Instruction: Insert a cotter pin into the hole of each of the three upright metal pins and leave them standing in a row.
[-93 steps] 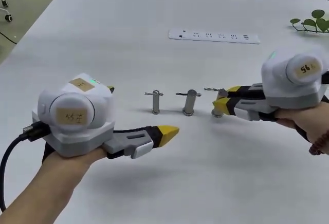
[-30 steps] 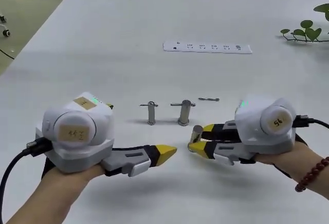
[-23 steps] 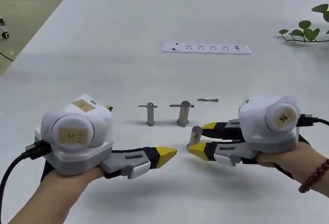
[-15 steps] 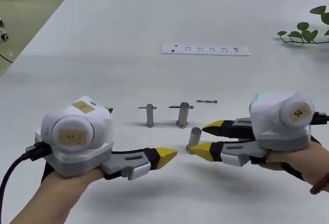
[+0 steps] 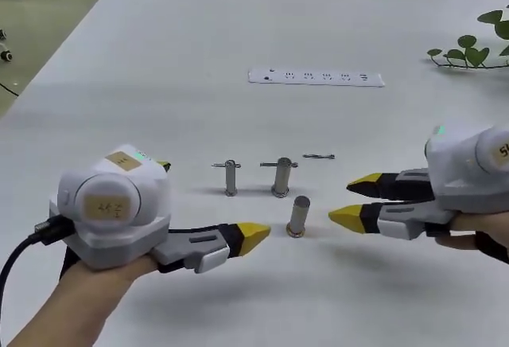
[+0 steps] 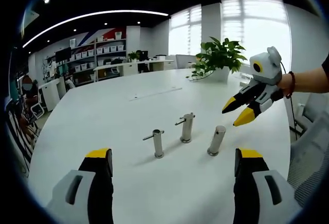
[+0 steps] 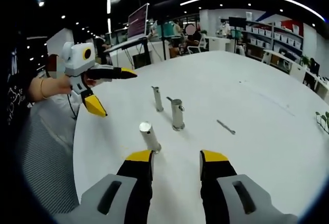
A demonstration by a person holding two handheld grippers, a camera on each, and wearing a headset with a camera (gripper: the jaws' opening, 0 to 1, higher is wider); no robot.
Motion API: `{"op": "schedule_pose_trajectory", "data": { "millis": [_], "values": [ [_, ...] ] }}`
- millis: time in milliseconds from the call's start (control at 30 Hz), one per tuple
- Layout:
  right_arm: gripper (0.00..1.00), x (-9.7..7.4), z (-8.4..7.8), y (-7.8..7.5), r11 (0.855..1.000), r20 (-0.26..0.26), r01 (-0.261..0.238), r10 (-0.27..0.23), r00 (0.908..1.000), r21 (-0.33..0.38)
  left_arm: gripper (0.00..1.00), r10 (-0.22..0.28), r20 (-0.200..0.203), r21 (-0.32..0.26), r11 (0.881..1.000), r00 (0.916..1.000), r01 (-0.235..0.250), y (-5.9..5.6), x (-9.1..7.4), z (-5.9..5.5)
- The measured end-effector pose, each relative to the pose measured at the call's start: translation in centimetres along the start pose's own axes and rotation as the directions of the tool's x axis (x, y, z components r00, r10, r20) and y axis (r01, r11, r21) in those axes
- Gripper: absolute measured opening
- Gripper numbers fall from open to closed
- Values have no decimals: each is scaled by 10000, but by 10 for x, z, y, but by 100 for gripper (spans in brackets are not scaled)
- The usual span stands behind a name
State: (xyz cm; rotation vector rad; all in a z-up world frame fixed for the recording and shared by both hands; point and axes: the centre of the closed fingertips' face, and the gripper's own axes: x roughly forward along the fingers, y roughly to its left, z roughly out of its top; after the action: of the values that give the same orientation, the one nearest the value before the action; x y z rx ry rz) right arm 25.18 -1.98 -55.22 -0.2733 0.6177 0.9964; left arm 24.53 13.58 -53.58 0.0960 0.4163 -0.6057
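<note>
Two upright metal pins [image 5: 231, 178] [image 5: 281, 177] stand side by side, each with a cotter pin through its top. A third, bare metal pin [image 5: 299, 216] stands alone, nearer me than that pair and slightly right. A loose cotter pin [image 5: 319, 156] lies flat on the table beyond it. My right gripper [image 5: 355, 198] is open, a short way right of the bare pin, touching nothing. My left gripper [image 5: 215, 204] is wide open to the left of the pins. In the right gripper view the bare pin [image 7: 149, 135] stands just ahead of the jaws.
A white power strip [image 5: 316, 77] lies further back on the white table [image 5: 159, 84]. A potted plant [image 5: 469, 51] sits at the far right. A black cable [image 5: 16, 259] trails from my left gripper. Bare tabletop surrounds the pins.
The right gripper carried the third pin toward me out of the row, opened, let it go standing, and drew back to the right. The left gripper stayed put.
</note>
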Motion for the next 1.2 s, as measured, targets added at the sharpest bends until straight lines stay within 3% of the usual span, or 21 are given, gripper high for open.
{"op": "schedule_pose_trajectory", "data": {
  "millis": [400,867,1067,1200],
  "values": [
    [26,-2,15,-43,9980,-440,626,-630,9970,-98,98,68,36,-80,9999,10000,-68,3,1,2],
    [24,17,23,-69,9960,-1399,359,-471,9890,-822,98,132,40,-68,9999,9999,-132,5,0,3],
    [24,27,19,-75,9926,-1971,109,-347,9798,-1207,98,139,16,-7,9999,9999,-139,6,1,3],
    [23,35,16,-90,9916,-2207,77,-363,9747,-1291,98,153,-36,-13,9999,9999,-153,6,1,2]
  ]
}}
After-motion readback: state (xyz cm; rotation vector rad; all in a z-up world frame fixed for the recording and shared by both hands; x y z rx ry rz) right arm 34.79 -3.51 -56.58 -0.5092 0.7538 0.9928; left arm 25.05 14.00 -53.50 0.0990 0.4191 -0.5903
